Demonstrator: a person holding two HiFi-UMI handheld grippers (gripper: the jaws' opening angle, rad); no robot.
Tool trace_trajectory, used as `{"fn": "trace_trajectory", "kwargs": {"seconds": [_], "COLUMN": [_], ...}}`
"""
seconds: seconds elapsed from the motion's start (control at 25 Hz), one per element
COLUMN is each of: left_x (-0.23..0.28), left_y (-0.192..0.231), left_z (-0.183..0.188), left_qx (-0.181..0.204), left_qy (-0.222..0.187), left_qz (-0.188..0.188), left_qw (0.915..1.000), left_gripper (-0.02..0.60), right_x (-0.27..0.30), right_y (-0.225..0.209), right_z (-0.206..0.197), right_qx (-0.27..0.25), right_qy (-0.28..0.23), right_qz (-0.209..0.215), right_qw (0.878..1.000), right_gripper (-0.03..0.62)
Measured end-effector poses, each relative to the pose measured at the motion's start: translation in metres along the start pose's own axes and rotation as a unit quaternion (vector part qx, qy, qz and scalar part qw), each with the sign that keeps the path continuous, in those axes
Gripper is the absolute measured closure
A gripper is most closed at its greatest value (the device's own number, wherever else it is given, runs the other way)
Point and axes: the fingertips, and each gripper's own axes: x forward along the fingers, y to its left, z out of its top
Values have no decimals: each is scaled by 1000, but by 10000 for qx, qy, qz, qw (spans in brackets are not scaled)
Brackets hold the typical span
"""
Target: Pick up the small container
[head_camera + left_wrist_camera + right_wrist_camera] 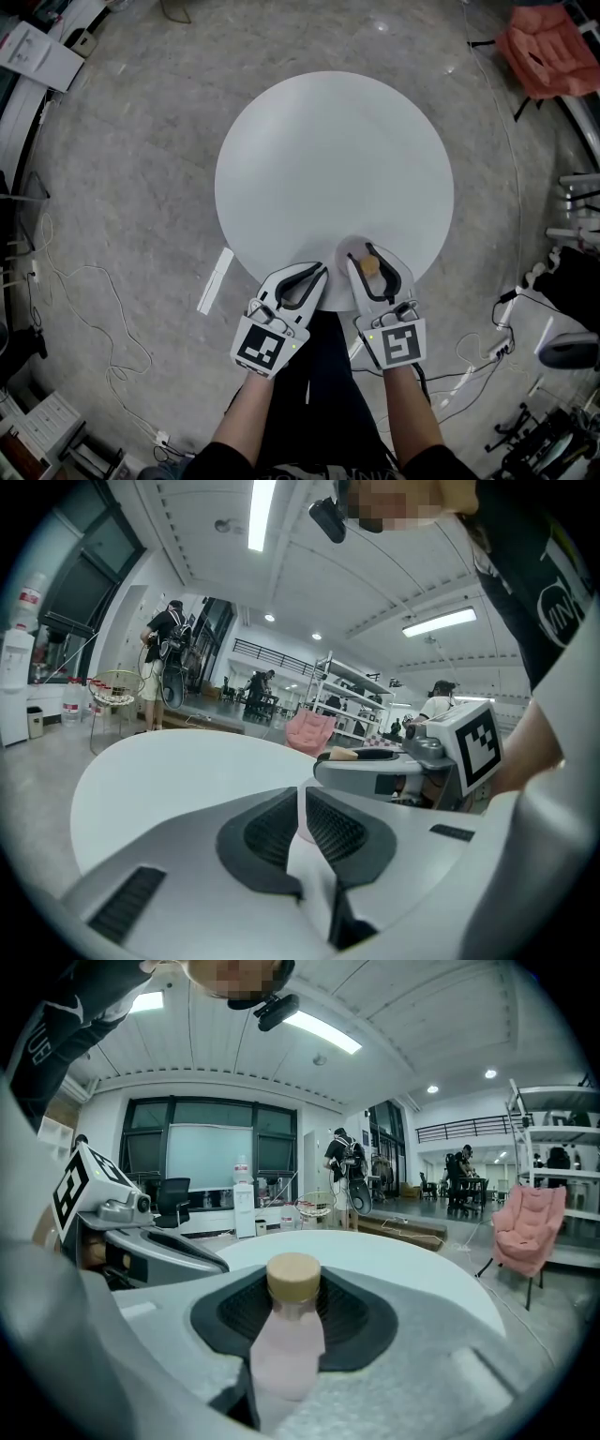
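Quick update from us: the small container [370, 267] is a little pale pink bottle with a tan cap [293, 1277]. It's upright at the near edge of the round white table [328, 159], on our right side. The right gripper [367, 256] is around it. In the right gripper view the bottle sits dead centre between the two dark pads. Both pads look to be touching its sides, and the cap pokes up above them. From the head view we only get the cap showing inside the loop of the jaws, so we're going by the gripper's own camera for the grip. The bottle's base is hidden behind the jaws, so we can't tell whether it's resting on the tabletop or just off it.

The left gripper [322, 272] is just beside the right one, also over the near edge of the table and angled in toward it. Its jaws are closed down to a thin slit with nothing in them. The left gripper view shows a sliver of pink through that slit, plus the right gripper off to the side with its marker cube [479, 743].

Down on the grey floor [122, 187] there's a white strip [215, 280] lying just left of the table. A pink chair [530, 1222] sits well off in the background.
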Motion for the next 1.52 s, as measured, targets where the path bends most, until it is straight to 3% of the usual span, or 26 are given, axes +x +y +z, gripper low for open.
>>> {"fn": "trace_trajectory", "kwargs": {"seconds": [0.64,1.52], "left_x": [0,5], "left_y": [-2,-27], "left_z": [2,57], "left_qx": [105,471], "left_qy": [114,15], "left_qz": [-129,-618], "left_qw": [9998,9970], "left_gripper": [552,552], "right_x": [-12,-41], "right_y": [1,6], "right_z": [39,132], "right_qx": [73,-85], "right_qy": [-123,-271], "right_qz": [167,502], "right_qw": [9998,9983], "right_gripper": [461,461]}}
